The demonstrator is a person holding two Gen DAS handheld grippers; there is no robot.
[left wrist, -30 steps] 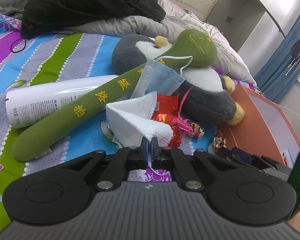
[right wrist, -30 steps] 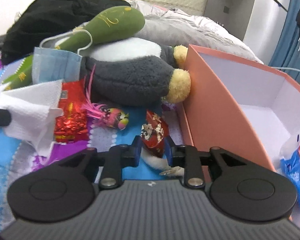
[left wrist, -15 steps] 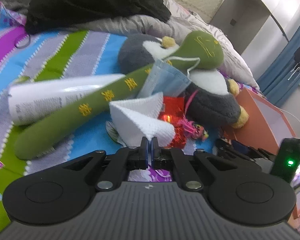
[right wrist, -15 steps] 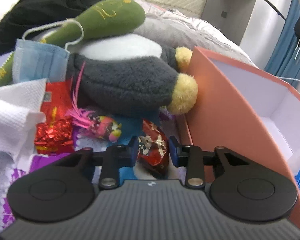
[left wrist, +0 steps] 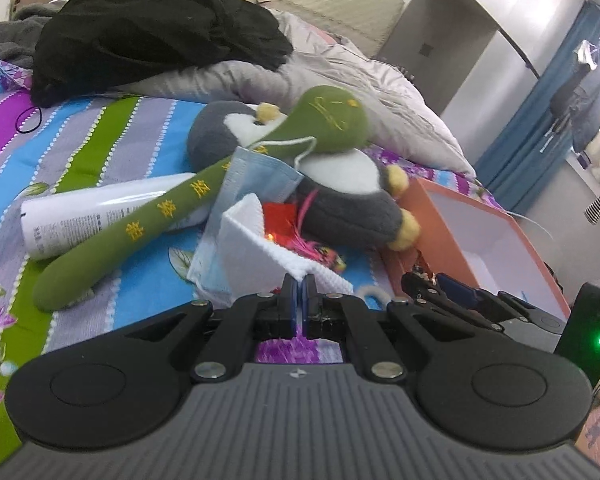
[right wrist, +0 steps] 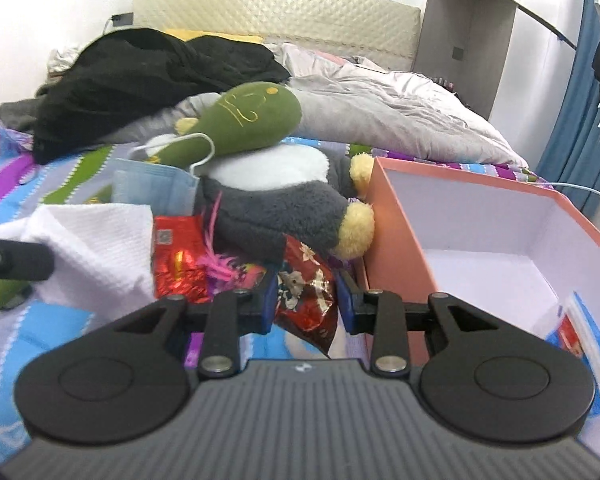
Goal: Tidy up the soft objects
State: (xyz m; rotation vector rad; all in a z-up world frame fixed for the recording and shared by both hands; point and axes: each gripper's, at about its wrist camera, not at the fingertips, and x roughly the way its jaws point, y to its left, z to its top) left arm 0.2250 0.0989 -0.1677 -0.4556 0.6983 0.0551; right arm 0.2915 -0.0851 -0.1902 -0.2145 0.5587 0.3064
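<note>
My left gripper (left wrist: 299,286) pinches white cloth (left wrist: 256,248) | right gripper (right wrist: 306,300) clamps red wrapper (right wrist: 306,284) | lift both clear, then over orange box (right wrist: 396,232).

Green plush (left wrist: 204,200) with yellow lettering, grey-and-white penguin (right wrist: 276,200), striped floral bedspread (left wrist: 100,140), orange box (right wrist: 388,216)

Black tongs (left wrist: 299,298) with blue pads (silver screws), ribbed grey housing.
</note>
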